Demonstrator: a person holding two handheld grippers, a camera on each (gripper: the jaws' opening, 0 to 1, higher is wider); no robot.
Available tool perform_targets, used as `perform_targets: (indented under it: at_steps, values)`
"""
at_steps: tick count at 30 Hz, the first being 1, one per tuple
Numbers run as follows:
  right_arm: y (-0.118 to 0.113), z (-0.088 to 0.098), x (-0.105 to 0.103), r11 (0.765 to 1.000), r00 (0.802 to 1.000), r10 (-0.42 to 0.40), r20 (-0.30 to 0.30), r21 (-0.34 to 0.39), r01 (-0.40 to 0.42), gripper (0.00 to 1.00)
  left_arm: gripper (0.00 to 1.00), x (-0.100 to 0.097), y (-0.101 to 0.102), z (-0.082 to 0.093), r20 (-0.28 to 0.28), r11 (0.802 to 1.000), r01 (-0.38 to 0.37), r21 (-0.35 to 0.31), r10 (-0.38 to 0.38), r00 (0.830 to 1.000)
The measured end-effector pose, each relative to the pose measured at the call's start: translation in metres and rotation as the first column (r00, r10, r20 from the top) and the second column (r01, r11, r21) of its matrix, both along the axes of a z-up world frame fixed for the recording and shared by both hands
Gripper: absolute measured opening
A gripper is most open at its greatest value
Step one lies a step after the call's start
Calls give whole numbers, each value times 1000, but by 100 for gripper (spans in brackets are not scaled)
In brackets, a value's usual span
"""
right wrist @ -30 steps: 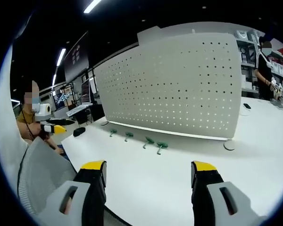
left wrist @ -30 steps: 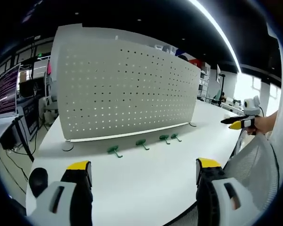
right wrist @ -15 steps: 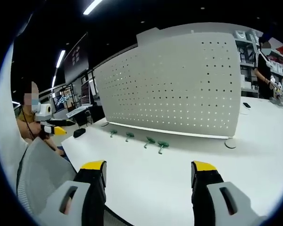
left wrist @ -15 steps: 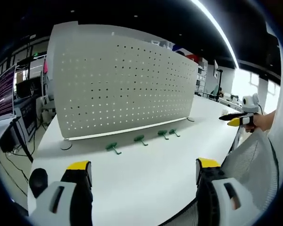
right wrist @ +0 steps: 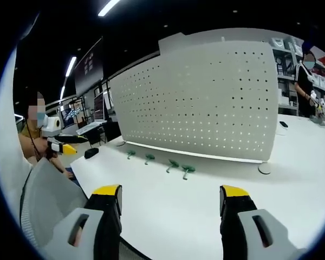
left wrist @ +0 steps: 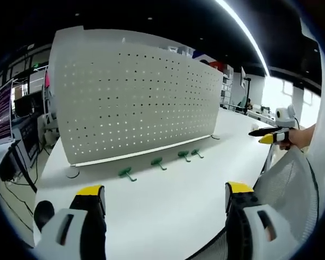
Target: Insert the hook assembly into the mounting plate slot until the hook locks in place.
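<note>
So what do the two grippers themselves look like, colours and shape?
Both match: the left gripper and right gripper each have two chunky black jaws capped with yellow tips, set on light grey housings with slotted openings. No cables or markings are visible.

- Long white ceiling strip lights (left wrist: pixel 244 32) glare against a dark ceiling.
- The white perforated upright panel (right wrist: pixel 206 103) and glossy white tabletop (left wrist: pixel 168 195) are evenly bright with soft shadows.
- Fisheye bending curves the edges; far background is soft.
</note>
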State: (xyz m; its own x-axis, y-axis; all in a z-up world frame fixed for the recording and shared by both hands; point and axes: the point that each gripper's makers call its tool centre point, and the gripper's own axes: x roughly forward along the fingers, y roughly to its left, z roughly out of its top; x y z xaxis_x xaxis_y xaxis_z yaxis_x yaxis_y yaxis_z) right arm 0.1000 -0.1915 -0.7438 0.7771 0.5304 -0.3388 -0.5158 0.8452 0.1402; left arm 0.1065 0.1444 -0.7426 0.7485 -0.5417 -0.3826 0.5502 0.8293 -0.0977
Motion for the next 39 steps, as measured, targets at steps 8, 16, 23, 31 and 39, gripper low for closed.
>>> perform_targets:
  at_steps: [8, 16, 23, 31, 39]
  values:
    - [5, -2, -2, 999, 999, 32, -5, -38, -33, 71, 95, 4, -4, -10, -59, 993, 105, 49, -102, 993]
    - [7, -6, -4, 997, 999, 45, -26, -60, -46, 71, 95, 16, -6, -19, -106, 969, 207, 136, -194, 975]
    - [4, -7, -6, 997, 999, 39, -30, -64, -41, 71, 95, 30, -5, -28, -147, 940, 277, 197, -251, 957]
    - [2, -8, -9, 997, 999, 38, -38, -65, -40, 71, 95, 46, -4, -37, -207, 896, 370, 246, -324, 923]
    - [2, -10, -10, 997, 998, 42, -45, -70, -45, 70, 95, 66, -1, -45, -234, 866, 413, 282, -356, 905]
